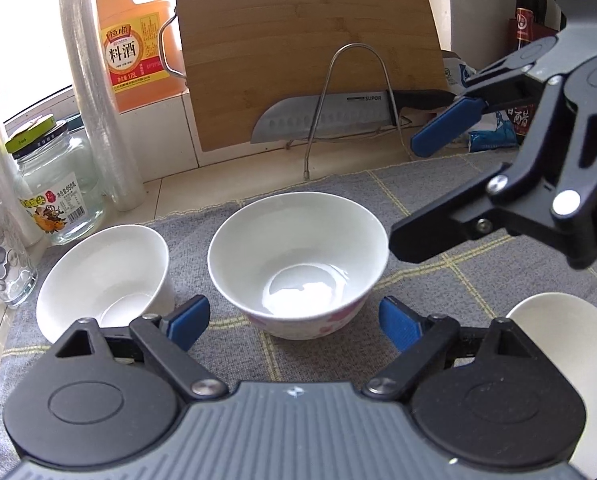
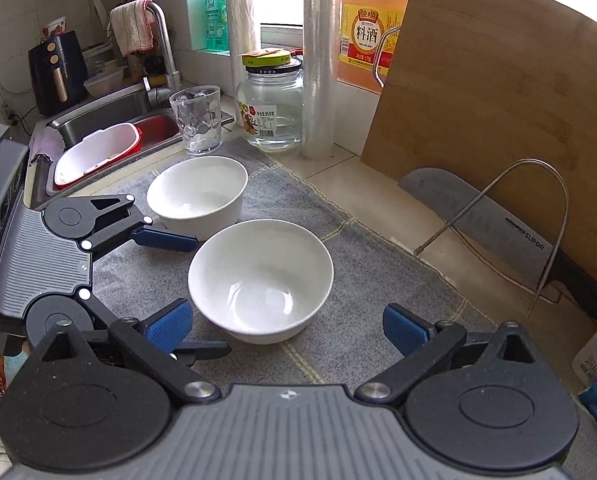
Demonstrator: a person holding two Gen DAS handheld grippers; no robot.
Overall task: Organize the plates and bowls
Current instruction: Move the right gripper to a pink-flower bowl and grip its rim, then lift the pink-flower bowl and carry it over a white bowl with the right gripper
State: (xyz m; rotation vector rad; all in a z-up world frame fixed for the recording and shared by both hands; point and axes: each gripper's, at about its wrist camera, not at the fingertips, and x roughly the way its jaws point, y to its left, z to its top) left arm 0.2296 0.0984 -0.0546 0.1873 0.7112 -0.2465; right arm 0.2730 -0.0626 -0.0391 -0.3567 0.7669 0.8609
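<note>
left gripper [image 1: 294, 322]: jaws spread, nothing held, flowered bowl [image 1: 298, 264] ahead | right gripper [image 2: 288, 328]: jaws spread, empty | risk: bowl could be knocked toward plain bowl [image 1: 104, 276] at the cloth's [image 1: 438, 208] sink-side edge if grippers collide.

My left wrist camera looks down-forward over its tongs [image 1: 294, 320], close above the grey checked cloth [image 1: 438, 280], toward the upright bamboo cutting board [image 1: 298, 40]. Right wrist camera, close too, faces leftward toward the steel sink [image 2: 110, 116]. Both share the white pink-flowered bowl [image 1: 298, 264] [image 2: 260, 280].
</note>
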